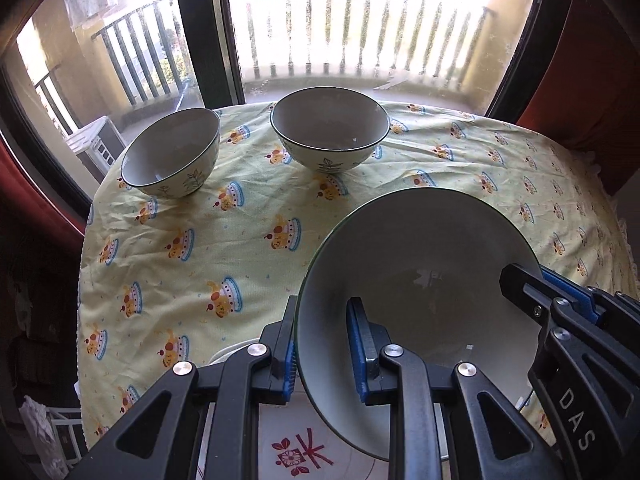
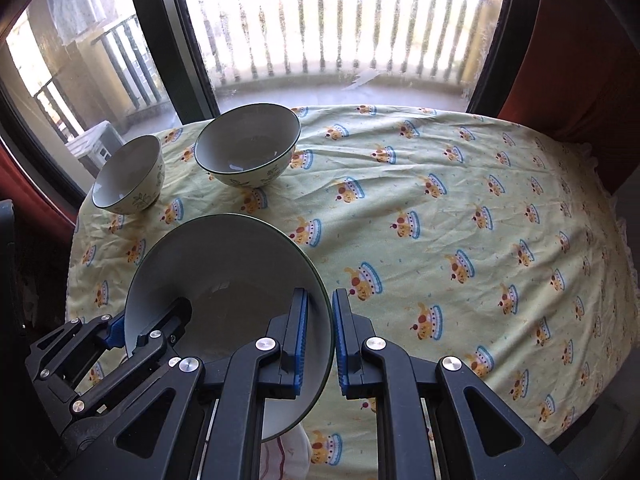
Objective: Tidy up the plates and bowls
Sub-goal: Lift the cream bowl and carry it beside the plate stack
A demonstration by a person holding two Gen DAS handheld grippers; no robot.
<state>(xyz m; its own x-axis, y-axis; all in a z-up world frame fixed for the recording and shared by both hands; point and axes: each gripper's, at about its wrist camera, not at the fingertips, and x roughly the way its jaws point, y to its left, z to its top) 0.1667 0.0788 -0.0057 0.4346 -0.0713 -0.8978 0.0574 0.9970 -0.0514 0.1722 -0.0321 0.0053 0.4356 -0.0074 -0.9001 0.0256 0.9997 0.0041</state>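
A large grey bowl with a dark green rim (image 1: 420,280) (image 2: 224,272) is held at the table's near edge by both grippers. My left gripper (image 1: 324,344) is shut on its left rim, one finger inside and one outside. My right gripper (image 2: 320,340) is shut on its right rim; it also shows in the left wrist view (image 1: 560,300). Under the bowl lies a white plate with a red flower motif (image 1: 296,456). Two smaller leaf-patterned bowls stand at the far left: a small one (image 1: 172,152) (image 2: 128,176) and a medium one (image 1: 330,128) (image 2: 248,148).
The round table has a pale yellow printed cloth (image 2: 440,220). A window and balcony railing (image 1: 360,20) lie behind it. Red curtains (image 2: 580,60) hang at both sides.
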